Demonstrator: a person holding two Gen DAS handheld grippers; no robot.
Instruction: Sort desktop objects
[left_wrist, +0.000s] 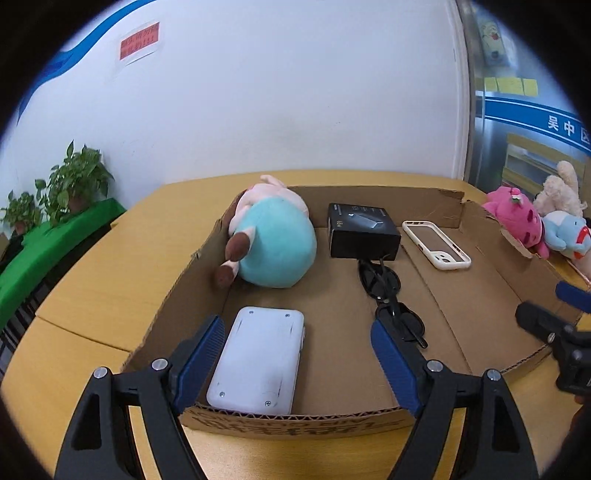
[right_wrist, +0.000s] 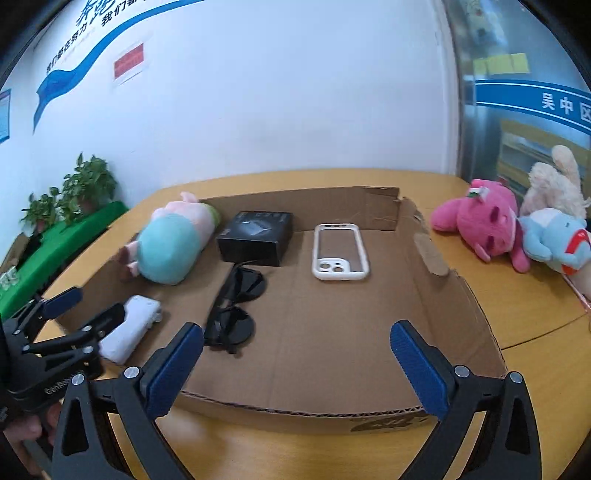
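A shallow cardboard tray (left_wrist: 491, 266) (right_wrist: 439, 295) lies on the yellow table. In it are a teal and pink plush (left_wrist: 275, 247) (right_wrist: 171, 247), a black box (left_wrist: 362, 230) (right_wrist: 256, 236), a white phone case (left_wrist: 436, 243) (right_wrist: 340, 253), black sunglasses (left_wrist: 388, 291) (right_wrist: 236, 302) and a white power bank (left_wrist: 258, 362) (right_wrist: 129, 328). My left gripper (left_wrist: 299, 328) (right_wrist: 88, 302) is open over the tray's near left corner, with the power bank lying between its fingers. My right gripper (right_wrist: 297, 338) (left_wrist: 546, 306) is open and empty above the tray's near edge.
A pink plush (right_wrist: 480, 221) (left_wrist: 517, 214), a light blue plush (right_wrist: 554, 240) (left_wrist: 565, 232) and a cream plush (right_wrist: 554, 184) (left_wrist: 557, 188) lie on the table right of the tray. Potted plants (left_wrist: 74, 177) stand on a green-covered stand at far left. A white wall is behind.
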